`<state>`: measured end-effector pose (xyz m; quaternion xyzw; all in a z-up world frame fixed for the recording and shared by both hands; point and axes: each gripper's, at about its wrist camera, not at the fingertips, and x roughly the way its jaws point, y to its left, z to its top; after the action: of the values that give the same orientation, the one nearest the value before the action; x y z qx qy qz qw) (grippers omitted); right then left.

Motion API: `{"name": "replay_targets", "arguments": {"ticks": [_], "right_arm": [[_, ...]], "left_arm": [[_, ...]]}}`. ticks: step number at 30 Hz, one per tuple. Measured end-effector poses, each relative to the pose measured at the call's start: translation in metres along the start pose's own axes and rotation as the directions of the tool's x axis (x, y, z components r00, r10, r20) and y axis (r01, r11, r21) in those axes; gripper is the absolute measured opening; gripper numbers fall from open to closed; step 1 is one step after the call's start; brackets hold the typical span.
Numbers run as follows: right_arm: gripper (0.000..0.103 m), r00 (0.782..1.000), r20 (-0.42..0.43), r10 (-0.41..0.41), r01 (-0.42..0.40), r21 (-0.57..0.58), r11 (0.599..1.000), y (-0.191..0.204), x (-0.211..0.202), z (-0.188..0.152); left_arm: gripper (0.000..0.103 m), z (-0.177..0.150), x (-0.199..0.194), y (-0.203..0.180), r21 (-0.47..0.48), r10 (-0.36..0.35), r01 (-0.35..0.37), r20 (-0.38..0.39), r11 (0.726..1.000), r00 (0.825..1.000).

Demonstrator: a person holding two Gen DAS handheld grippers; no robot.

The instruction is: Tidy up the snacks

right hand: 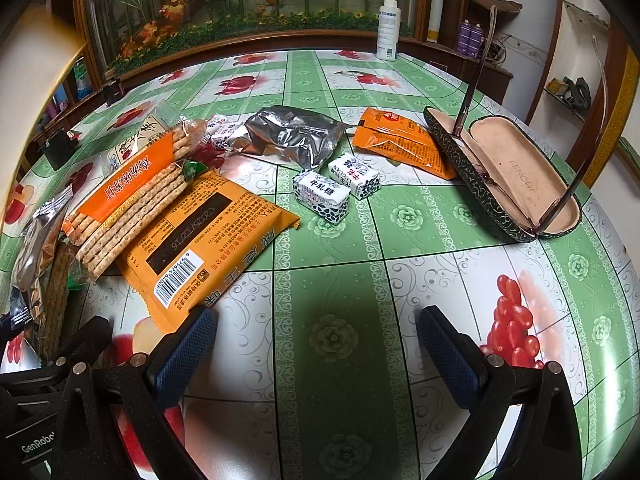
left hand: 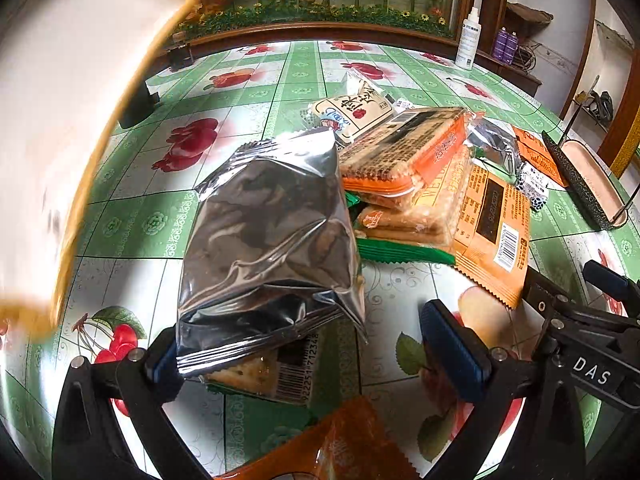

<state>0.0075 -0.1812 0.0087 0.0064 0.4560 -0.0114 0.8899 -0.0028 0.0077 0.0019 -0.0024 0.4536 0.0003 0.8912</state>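
In the left wrist view a silver foil packet [left hand: 272, 240] lies over a cracker packet with a barcode [left hand: 276, 372], its lower edge touching my left finger [left hand: 160, 364]. My left gripper [left hand: 308, 360] is open wide and grips nothing. Behind it is a pile of cracker packs [left hand: 404, 156] and an orange packet [left hand: 492, 236]. My right gripper [right hand: 318, 360] is open over bare tablecloth, its left finger [right hand: 184, 356] beside the corner of the orange packet [right hand: 204, 236]. Further off lie another silver packet [right hand: 288, 136], two small candy boxes [right hand: 324, 196] and more orange packets [right hand: 400, 136].
An open glasses case [right hand: 516, 180] with glasses stands at the right. A white spray bottle [right hand: 388, 28] is at the far table edge, before a wooden-framed painted panel. A blurred pale object [left hand: 72, 100] fills the left of the left wrist view. The table carries a green fruit-patterned cloth [right hand: 336, 288].
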Motion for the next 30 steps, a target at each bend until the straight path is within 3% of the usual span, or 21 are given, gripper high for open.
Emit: {"name": "replay_targets", "arguments": {"ticks": [30], "right_arm": [[0.102,1.000,0.000,0.000,0.000,-0.001,1.000,0.0000,-0.0001,0.0002]], "left_arm": [[0.103,-0.0011,0.0015,-0.0015,0.000,0.001,-0.001,0.000,1.000,1.000]]}}
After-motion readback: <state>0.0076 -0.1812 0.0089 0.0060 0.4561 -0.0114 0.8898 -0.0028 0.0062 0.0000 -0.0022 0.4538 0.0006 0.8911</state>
